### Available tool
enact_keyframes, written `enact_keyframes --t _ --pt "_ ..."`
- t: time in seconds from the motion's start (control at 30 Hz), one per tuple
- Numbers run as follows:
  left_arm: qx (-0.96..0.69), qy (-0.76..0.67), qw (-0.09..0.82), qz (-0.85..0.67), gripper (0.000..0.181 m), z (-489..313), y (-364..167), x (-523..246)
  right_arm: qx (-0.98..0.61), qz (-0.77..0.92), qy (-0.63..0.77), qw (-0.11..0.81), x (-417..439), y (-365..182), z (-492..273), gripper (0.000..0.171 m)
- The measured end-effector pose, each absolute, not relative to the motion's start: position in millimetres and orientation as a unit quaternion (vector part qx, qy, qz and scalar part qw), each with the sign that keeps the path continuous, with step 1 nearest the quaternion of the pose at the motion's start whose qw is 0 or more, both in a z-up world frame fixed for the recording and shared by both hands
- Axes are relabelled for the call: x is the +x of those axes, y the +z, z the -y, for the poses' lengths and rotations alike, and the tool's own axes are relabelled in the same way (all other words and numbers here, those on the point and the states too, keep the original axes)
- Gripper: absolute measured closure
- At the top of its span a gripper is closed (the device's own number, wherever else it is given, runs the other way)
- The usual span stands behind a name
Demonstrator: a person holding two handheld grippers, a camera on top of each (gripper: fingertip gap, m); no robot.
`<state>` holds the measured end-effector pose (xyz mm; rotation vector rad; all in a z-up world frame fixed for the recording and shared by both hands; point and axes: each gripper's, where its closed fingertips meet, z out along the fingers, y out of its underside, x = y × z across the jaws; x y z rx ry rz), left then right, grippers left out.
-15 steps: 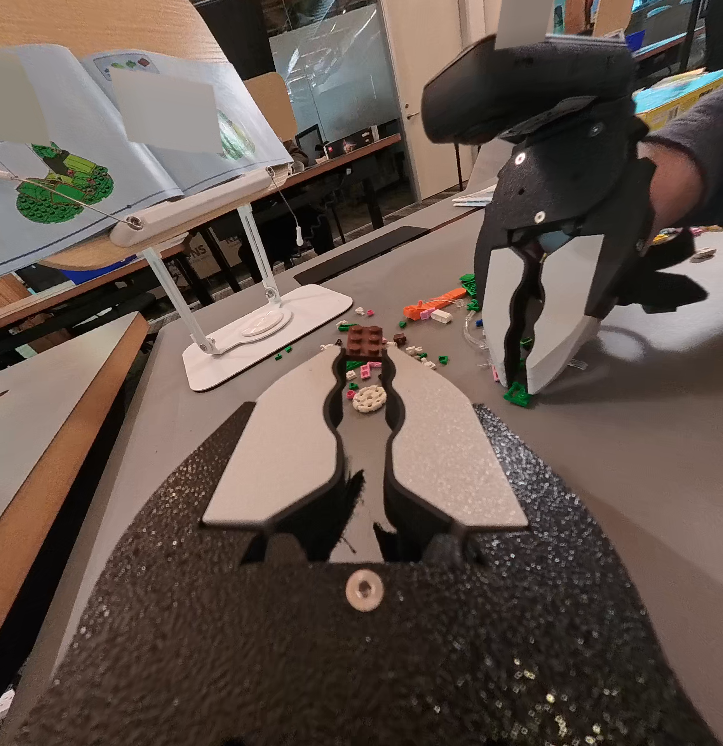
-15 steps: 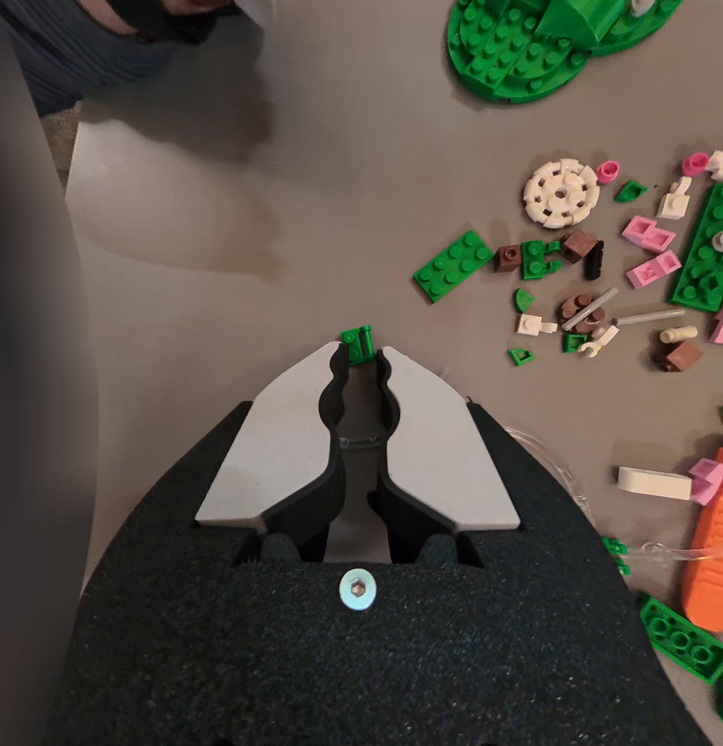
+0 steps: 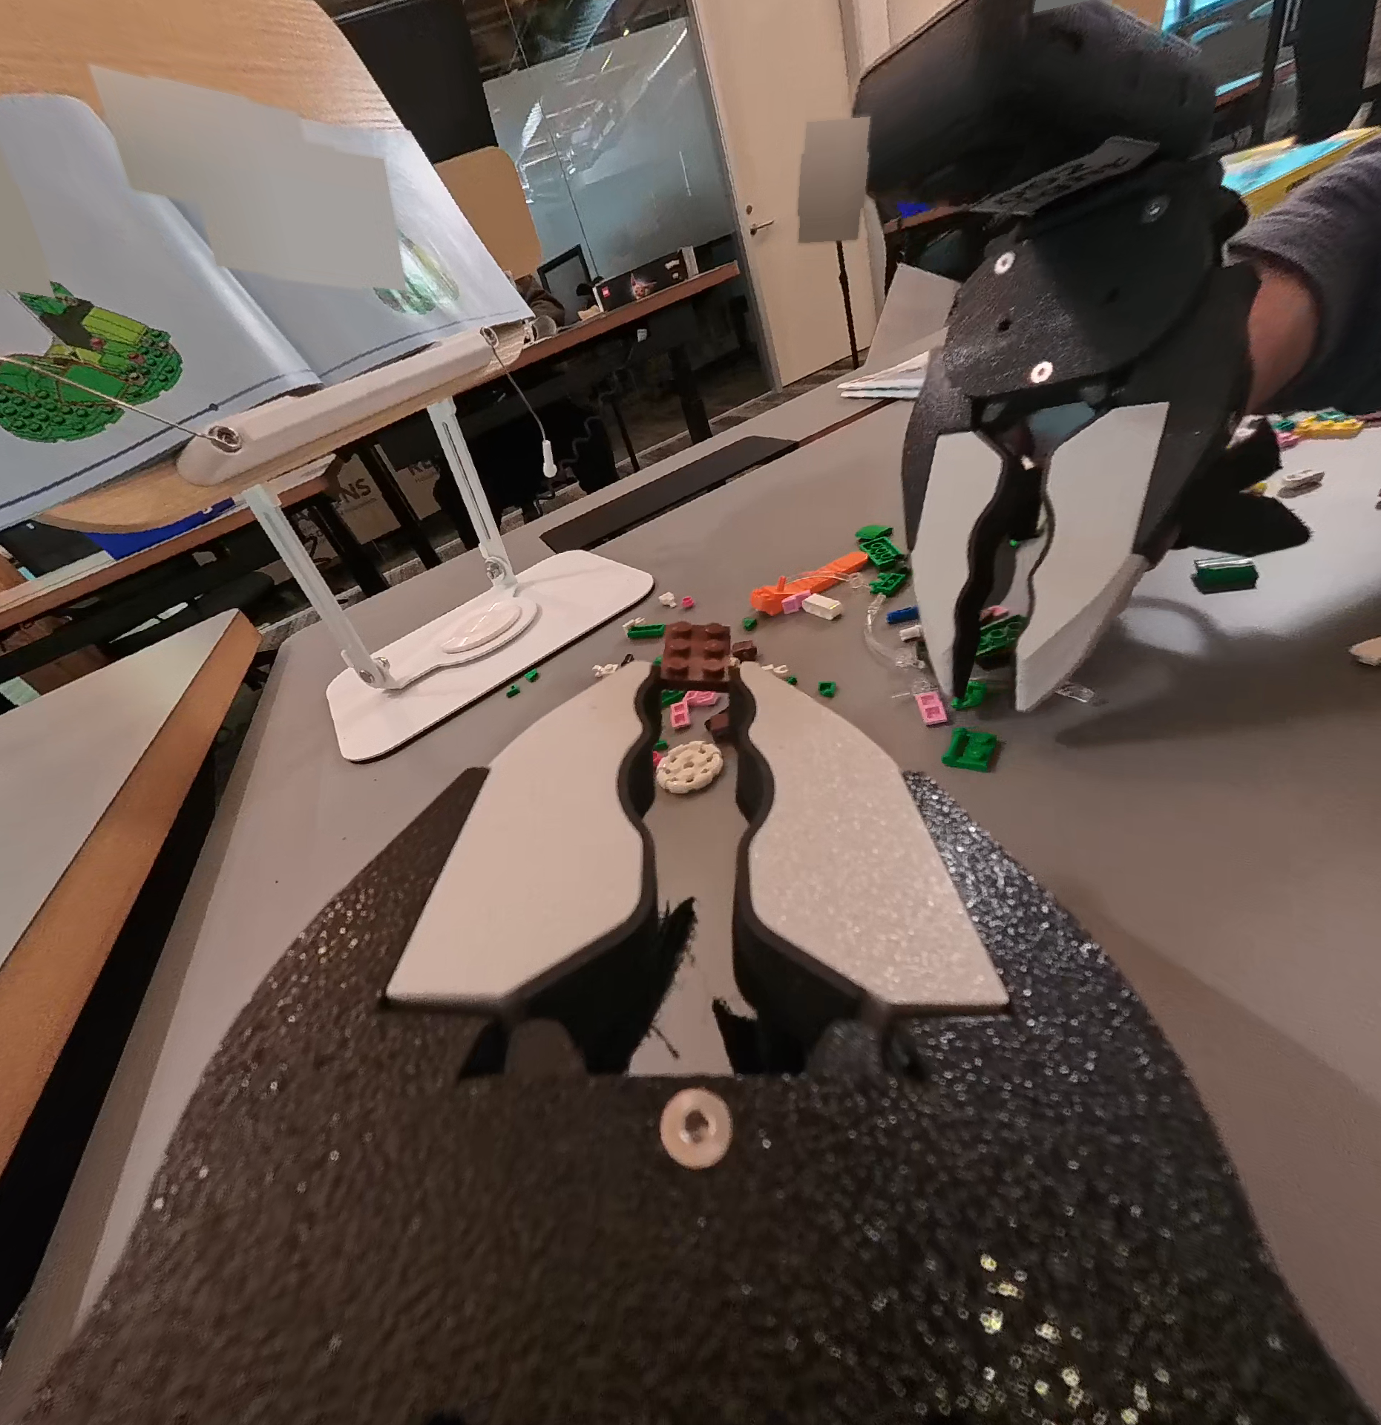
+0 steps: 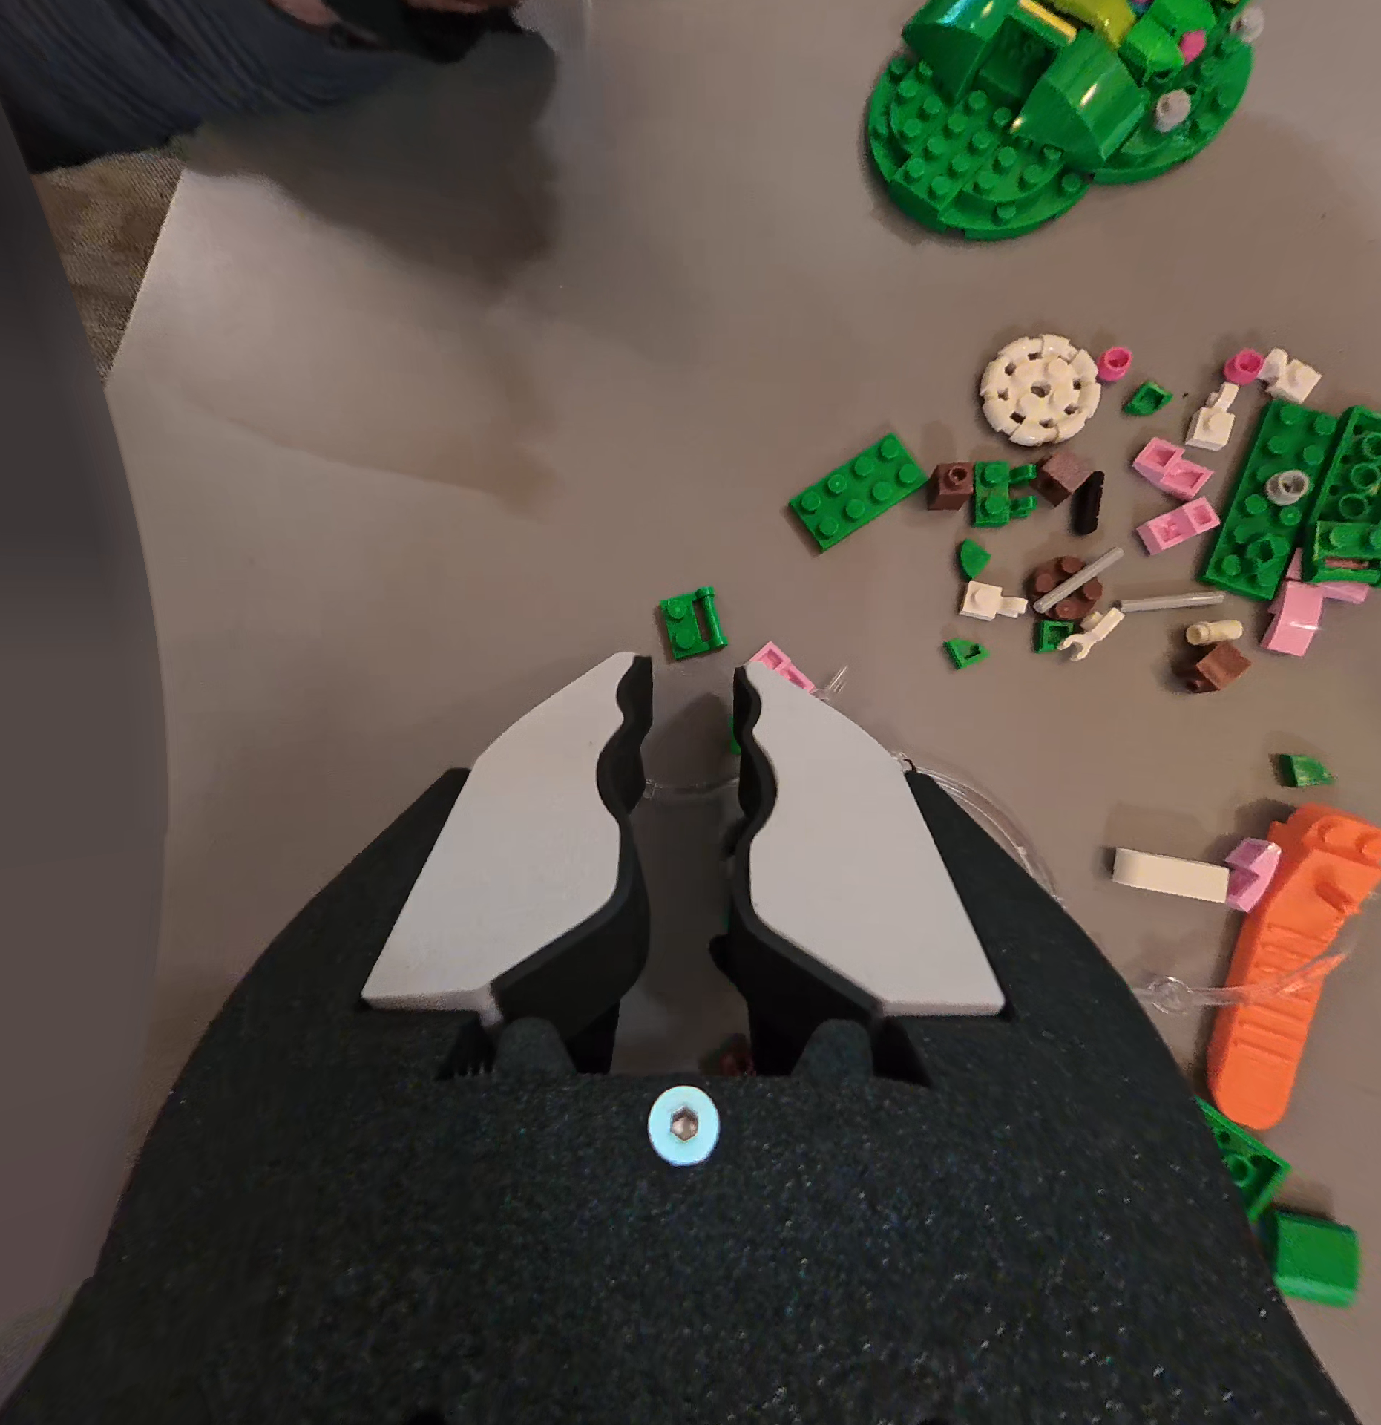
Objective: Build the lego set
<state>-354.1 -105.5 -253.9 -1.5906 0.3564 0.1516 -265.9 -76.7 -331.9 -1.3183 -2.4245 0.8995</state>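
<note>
My left gripper is shut on a brown 2x3 brick and holds it at its tips above the grey table. My right gripper is open and empty, pointing down at the table; it also shows in the left wrist view. A small green clip plate lies on the table just ahead of its tips, free of the fingers. The round green build stands at the far right of the right wrist view.
Loose parts lie right of my right gripper: a white round plate, a green 2x4 plate, pink pieces, an orange brick separator. An open instruction book rests on a white stand. The table edge runs along the left. About 12 cm separates my left fingertips from my right.
My right gripper has opened and drawn back a little; the small green clip plate that was between its tips now lies free on the table. My left gripper still holds the brown brick.
</note>
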Motion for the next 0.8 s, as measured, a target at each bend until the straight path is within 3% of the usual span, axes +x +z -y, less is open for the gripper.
enact_keyframes --t 0.4,0.67,0.8 --pt "-0.711 0.067 0.68 -0.168 0.165 105 -255 -351 -0.401 0.859 0.274 0.162 -274 -339 80 0.149" --pt "-0.711 0.065 0.679 -0.171 0.165 105 -256 -350 -0.39 0.867 0.291 0.104 -259 -339 93 0.151" --pt "-0.711 0.064 0.679 -0.172 0.165 105 -256 -350 -0.408 0.855 0.297 0.121 -264 -334 88 0.156"
